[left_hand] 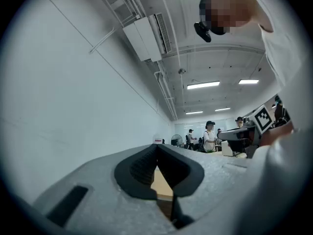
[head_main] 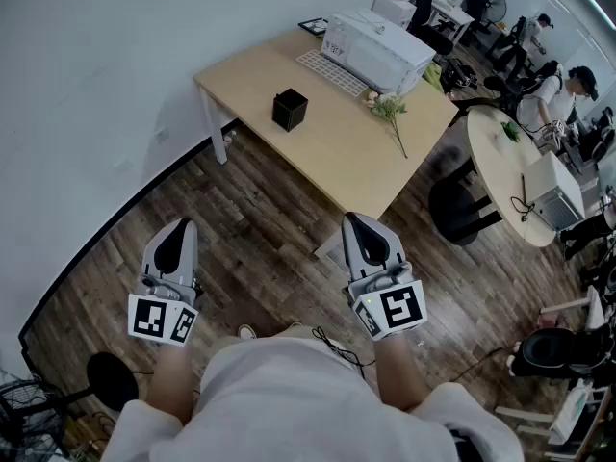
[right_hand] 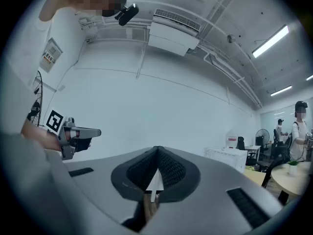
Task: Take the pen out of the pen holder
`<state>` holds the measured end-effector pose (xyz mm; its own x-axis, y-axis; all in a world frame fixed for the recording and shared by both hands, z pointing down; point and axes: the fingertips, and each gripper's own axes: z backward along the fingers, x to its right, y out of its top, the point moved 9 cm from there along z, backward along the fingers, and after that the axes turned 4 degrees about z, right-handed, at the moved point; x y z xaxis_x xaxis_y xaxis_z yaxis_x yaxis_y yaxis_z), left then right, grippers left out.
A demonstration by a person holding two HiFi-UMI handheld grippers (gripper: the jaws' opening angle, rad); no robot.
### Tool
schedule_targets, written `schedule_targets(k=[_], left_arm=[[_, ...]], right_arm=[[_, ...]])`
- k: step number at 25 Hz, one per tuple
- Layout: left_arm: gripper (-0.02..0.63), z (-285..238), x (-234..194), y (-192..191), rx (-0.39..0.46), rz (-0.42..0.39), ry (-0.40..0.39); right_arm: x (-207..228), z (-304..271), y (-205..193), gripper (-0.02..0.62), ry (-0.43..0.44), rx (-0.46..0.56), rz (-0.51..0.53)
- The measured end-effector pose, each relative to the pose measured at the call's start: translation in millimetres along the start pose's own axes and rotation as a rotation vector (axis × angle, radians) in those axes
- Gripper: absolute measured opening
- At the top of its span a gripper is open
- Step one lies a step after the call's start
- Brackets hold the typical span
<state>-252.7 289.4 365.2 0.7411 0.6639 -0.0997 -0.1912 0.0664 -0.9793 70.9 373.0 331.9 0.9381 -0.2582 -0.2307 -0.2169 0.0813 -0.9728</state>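
A black square pen holder (head_main: 290,109) stands on a light wooden table (head_main: 337,152) across the room; no pen can be made out in it at this distance. Both grippers are held over the wooden floor, well short of the table and apart from the holder. My left gripper (head_main: 181,223) has its jaws together with nothing between them, and its tips (left_hand: 157,146) meet in the left gripper view. My right gripper (head_main: 352,218) is likewise shut and empty, its tips (right_hand: 157,149) touching. The right gripper view shows the left gripper (right_hand: 78,133) off to the side.
On the table sit a white machine (head_main: 377,51), a keyboard (head_main: 332,73) and a sprig of flowers (head_main: 390,109). A round table (head_main: 515,176) and a black chair (head_main: 457,210) stand to the right, with people beyond. A black fan base (head_main: 113,380) lies bottom left.
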Motion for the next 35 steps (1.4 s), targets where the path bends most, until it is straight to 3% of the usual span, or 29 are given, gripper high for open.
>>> schedule_targets(k=[13, 24, 26, 28, 32, 35], left_arm=[[0.012, -11, 16, -10, -0.001, 0.025, -0.005], [0.012, -30, 28, -18, 0.001, 0.043, 0.031], [0.012, -34, 31, -22, 0.002, 0.050, 0.040], [0.012, -38, 35, -26, 0.002, 0.057, 0.051], [0.012, -42, 42, -34, -0.001, 0.064, 0.078], [0.012, -43, 44, -39, -0.013, 0.070, 0.098]], right_arm=[[20, 5, -18, -0.003, 0.011, -0.005, -0.066], [46, -4, -29, -0.002, 0.131, 0.032, -0.143], [57, -5, -31, 0.157, 0.151, 0.021, -0.155], [68, -7, -35, 0.191, 0.162, 0.010, -0.159], [83, -11, -43, 0.368, 0.210, -0.001, -0.164], [89, -17, -51, 0.405, 0.227, -0.017, -0.158]])
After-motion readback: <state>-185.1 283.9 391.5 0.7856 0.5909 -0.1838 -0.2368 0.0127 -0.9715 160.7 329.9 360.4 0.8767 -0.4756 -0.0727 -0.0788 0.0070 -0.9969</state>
